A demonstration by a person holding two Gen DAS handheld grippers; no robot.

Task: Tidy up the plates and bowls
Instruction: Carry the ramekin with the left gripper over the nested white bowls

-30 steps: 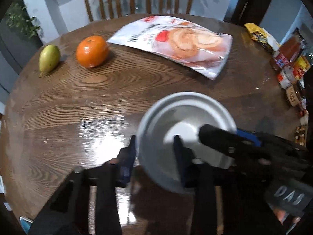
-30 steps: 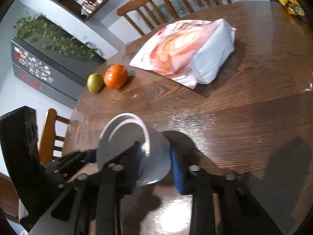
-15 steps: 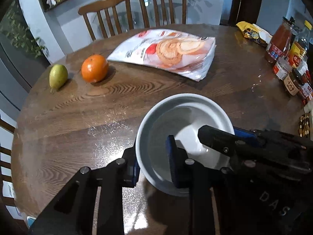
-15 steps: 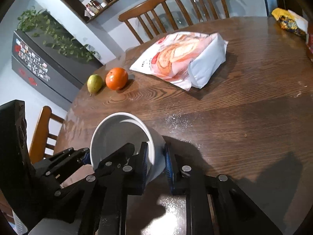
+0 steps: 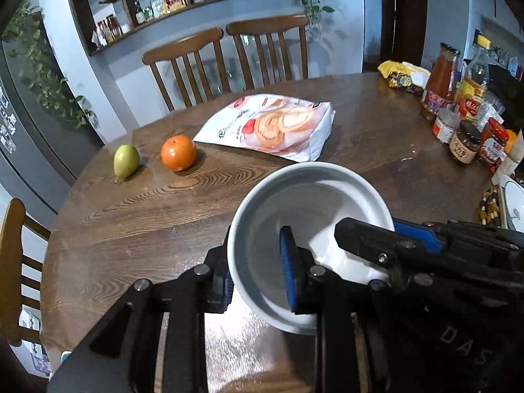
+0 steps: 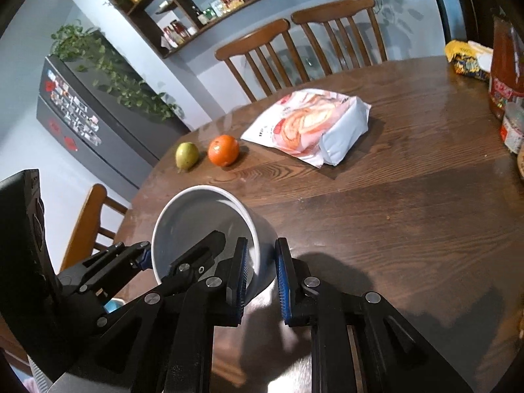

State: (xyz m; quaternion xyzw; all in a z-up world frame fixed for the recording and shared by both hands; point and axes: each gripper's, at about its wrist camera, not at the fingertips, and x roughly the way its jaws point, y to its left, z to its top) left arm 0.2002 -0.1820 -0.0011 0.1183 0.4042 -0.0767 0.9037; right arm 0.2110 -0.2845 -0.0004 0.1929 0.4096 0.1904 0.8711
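Observation:
A white bowl (image 5: 314, 203) is held above the round wooden table (image 5: 131, 216) by both grippers. My left gripper (image 5: 258, 271) is shut on the bowl's near left rim, one finger inside and one outside. My right gripper (image 6: 260, 278) is shut on the bowl's right wall (image 6: 262, 232), one finger inside and one outside; in the left wrist view its black fingers (image 5: 366, 239) reach in from the right. The bowl (image 6: 203, 222) is tilted toward the cameras and looks empty. A white plate edge (image 5: 514, 206) shows at the far right.
On the table stand a pear (image 5: 126, 160), an orange (image 5: 178, 152) and a white snack bag (image 5: 275, 126). Jars and sauce bottles (image 5: 461, 124) crowd the right edge. Two wooden chairs (image 5: 229, 62) stand behind the table, another (image 6: 88, 222) at the left.
Both grippers have lifted the bowl higher and tilted back, so the chairs and wall shelves now show. The grips on the bowl's rim are unchanged.

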